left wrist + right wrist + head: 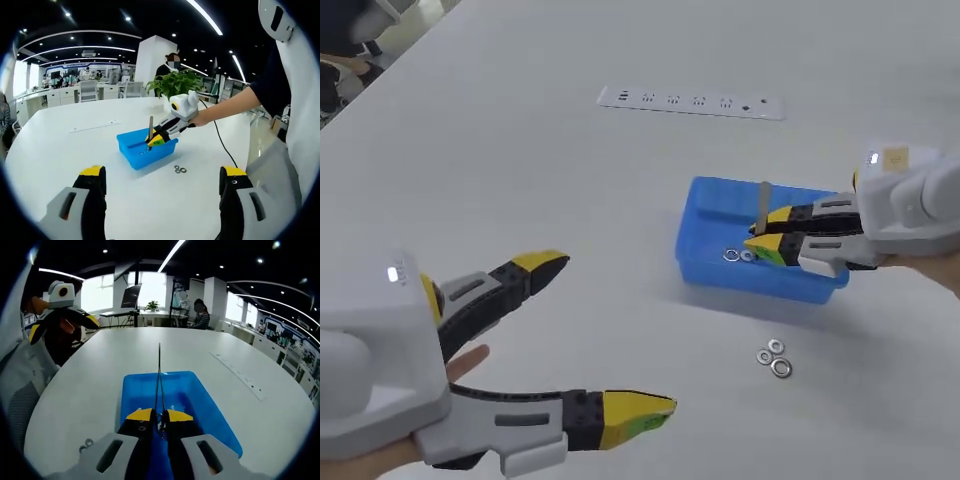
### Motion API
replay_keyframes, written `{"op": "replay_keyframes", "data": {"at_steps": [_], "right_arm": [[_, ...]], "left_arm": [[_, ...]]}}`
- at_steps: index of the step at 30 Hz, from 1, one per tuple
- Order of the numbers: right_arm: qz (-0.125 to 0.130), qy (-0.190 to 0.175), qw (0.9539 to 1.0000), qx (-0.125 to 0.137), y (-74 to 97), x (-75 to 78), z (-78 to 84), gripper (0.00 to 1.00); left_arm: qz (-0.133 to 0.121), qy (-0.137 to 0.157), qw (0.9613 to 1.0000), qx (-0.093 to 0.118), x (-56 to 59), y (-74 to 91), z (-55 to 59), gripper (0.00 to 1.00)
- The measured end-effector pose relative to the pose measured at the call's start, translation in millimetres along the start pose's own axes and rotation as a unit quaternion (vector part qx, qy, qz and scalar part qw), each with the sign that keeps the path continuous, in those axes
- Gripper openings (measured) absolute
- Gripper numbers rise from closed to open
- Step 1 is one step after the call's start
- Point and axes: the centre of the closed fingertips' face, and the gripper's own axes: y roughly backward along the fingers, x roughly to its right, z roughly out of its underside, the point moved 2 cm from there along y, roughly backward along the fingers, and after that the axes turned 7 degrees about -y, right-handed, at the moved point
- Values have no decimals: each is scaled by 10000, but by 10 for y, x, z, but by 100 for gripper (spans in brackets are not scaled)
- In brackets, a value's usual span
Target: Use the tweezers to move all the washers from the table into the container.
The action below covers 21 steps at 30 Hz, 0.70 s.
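The right tool [767, 237] is squeezed shut on the tweezers [763, 205]. It hangs over the blue container [760, 284], which sits on the right side of the white surface [570, 180]. A few washers [740, 256] lie inside the container, by its near wall. Three more lie on the surface [775, 358], close together, just beside the container on its near side. The left tool [605, 335] is wide open and holds nothing. It waits at the near left, well apart from the container. A power strip [690, 102] lies far back, out of the way.

I think this step is the drop into the container, and the next pick comes after it. I cannot tell if a washer sits in the tweezer tips. They are too thin to see.

To do it well, hold the tips low over the container before easing the squeeze, so the washer does not bounce out. Then bring the tips down to the three on the surface. They lie very close, maybe touching, so aim at the one on the outside. Slide one tip under its rim or through its hole and pinch softly. A hard pinch may flip it away. Lift straight up and go slow.
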Motion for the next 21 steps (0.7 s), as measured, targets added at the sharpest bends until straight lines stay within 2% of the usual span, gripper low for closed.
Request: {"op": "replay_keyframes", "data": {"at_steps": [9,13,16,17,18,20,21], "right_arm": [[-6,56,10000,18,35,-29,-39,8],[-32,75,9999,72,37,-32,-79,8],[-43,171,9998,69,39,-39,-106,7],[-68,174,9998,75,43,-45,-115,7],[-83,188,9997,89,43,-41,-121,7],[-78,241,9996,96,51,-38,-138,7],[-78,252,9996,102,55,-35,-141,7]], "left_arm": [[63,47,10000,34,30,-30,-34,99],[34,219,9993,312,-30,-103,-175,99],[71,202,9991,378,-110,-211,-250,98],[72,266,9986,452,-143,-252,-291,97],[21,497,9959,752,-209,-322,-400,95],[-65,700,9924,1009,-333,-441,-499,92],[-68,696,9921,1039,-371,-493,-514,91]]}}
